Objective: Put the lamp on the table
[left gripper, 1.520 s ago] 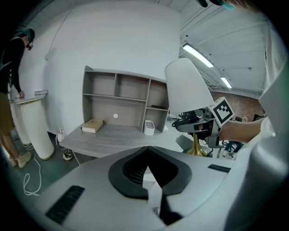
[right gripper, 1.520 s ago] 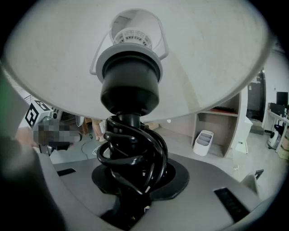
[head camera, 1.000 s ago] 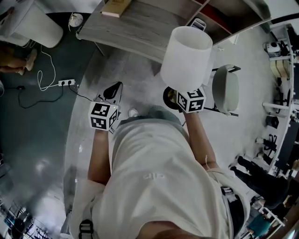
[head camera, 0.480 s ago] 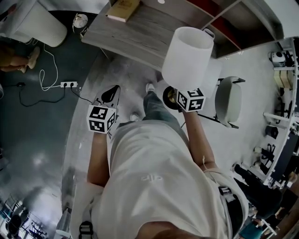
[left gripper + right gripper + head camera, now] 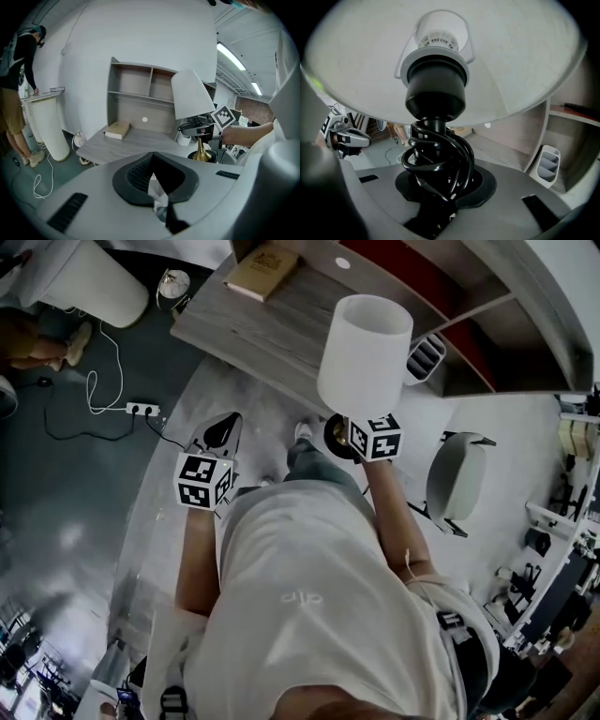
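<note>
The lamp has a white shade (image 5: 366, 352), a gold stem (image 5: 202, 149) and a round dark base (image 5: 336, 435). My right gripper (image 5: 352, 427) is shut on its stem, where a black cord (image 5: 436, 159) is coiled, and holds the lamp upright in the air. From below, the shade (image 5: 511, 61) fills the right gripper view. The grey wooden table (image 5: 281, 329) stands just ahead, with the shade over its near edge in the head view. To the left, my left gripper (image 5: 221, 431) has its jaws together and nothing in them.
A book (image 5: 265, 268) lies on the table, and a white organizer (image 5: 427, 357) stands at its right end. An open shelf unit (image 5: 140, 89) rises behind it. A power strip (image 5: 141, 409), a white pedestal (image 5: 94, 282) and a grey chair (image 5: 459, 479) stand nearby. A person (image 5: 18, 93) stands far left.
Both grippers and the lamp have come closer to the table, which now shows more of its top. The chair has slid to the lower right of the head view.
</note>
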Motion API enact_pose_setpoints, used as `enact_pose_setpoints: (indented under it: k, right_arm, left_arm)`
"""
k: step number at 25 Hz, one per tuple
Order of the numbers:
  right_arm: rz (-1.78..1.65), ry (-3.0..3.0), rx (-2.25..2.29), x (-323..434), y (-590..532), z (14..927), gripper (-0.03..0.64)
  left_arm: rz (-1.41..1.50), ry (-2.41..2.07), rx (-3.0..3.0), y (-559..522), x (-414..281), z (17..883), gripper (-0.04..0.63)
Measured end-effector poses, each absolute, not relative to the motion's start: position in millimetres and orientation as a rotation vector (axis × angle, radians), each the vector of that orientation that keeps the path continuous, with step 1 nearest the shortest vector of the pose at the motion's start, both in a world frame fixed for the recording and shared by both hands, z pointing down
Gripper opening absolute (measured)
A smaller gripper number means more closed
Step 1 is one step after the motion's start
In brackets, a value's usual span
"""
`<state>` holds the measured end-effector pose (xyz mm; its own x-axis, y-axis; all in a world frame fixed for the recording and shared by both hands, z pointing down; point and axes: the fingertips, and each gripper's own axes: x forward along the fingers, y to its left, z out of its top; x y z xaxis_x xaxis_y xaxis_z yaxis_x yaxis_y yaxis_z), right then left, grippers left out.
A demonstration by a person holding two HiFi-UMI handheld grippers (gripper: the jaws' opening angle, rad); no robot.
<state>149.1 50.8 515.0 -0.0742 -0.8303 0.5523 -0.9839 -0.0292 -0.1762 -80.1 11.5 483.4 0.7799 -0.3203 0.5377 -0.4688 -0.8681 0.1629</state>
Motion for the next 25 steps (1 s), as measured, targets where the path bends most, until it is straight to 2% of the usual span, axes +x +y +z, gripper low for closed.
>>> enact_pose_setpoints:
  k: [9, 25]
  right_arm:
    - [0.732, -2.077, 1.758, 175, -28, 528, 0.123]
    - [0.668, -2.163, 1.632, 171, -143, 557, 0.121]
  left_arm:
    - [0.745, -0.804, 2.588, -7, -67, 481, 0.014]
    - [0.772, -0.964, 2.476, -27, -75, 482, 0.014]
